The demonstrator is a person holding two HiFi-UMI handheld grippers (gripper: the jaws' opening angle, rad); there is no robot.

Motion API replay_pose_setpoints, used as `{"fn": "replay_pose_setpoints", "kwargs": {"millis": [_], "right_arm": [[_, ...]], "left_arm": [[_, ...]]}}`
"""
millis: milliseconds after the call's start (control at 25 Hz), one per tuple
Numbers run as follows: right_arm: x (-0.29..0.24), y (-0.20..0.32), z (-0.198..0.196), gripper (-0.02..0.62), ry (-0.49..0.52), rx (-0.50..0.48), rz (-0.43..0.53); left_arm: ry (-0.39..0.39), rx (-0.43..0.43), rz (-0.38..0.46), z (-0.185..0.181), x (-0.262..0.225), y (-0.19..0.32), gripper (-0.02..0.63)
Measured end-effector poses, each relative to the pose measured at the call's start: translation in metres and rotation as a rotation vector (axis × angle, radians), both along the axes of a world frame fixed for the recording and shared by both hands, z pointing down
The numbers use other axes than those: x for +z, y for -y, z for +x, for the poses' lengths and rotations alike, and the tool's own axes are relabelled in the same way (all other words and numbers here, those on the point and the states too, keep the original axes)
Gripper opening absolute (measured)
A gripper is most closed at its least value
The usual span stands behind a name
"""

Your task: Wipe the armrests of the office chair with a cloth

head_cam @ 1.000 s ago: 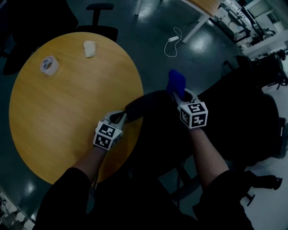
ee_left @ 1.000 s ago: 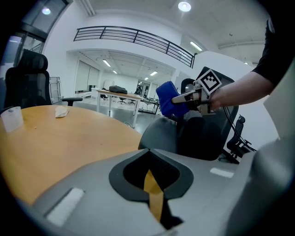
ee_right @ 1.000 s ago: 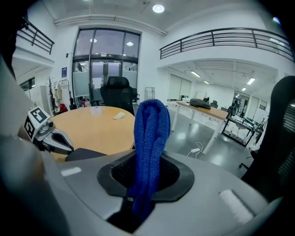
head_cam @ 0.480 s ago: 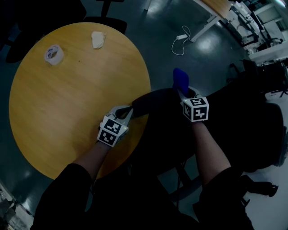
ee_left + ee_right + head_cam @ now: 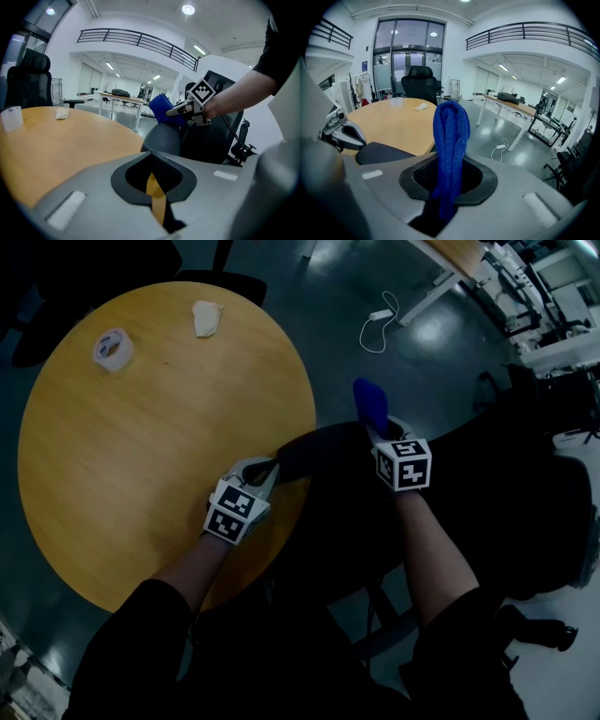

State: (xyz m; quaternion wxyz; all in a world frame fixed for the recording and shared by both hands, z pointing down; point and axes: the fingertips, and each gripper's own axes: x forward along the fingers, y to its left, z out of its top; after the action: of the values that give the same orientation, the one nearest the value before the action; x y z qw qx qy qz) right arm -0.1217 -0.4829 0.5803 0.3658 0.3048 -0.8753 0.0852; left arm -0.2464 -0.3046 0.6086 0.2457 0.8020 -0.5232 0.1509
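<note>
Wood of a round yellow table [image 5: 141, 446] is filling the left of the head view, carrying a white roll of tape [image 5: 111, 349] and a crumpled white wad [image 5: 206, 318] near its far edge. The left hand-held gripper [image 5: 267, 470] is hovering over the table's right edge, its jaws drawn almost together with only a thin slit between them and nothing in it, its tips pointing at the near end of the dark padded armrest [image 5: 319, 451]. The right hand-held gripper [image 5: 374, 429] is clamping a folded blue knitted cloth [image 5: 369, 399], which is sticking up past the jaws over the armrest's other end. The black office chair [image 5: 506, 484] is standing further right.
</note>
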Motion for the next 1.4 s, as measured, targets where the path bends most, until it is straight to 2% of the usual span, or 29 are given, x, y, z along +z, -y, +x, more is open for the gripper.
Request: {"fn": "replay_pose_setpoints", "kwargs": {"millis": [400, 1400], "right_arm": [[0.001, -0.010, -0.015, 0.091, 0.030, -0.006, -0.016], [0.004, -0.054, -0.072, 0.089, 0.071, -0.089, -0.043]], "left_arm": [[-0.007, -0.008, 0.002, 0.001, 0.001, 0.000, 0.014], [-0.031, -0.039, 0.003, 0.000, 0.001, 0.000, 0.014]]}}
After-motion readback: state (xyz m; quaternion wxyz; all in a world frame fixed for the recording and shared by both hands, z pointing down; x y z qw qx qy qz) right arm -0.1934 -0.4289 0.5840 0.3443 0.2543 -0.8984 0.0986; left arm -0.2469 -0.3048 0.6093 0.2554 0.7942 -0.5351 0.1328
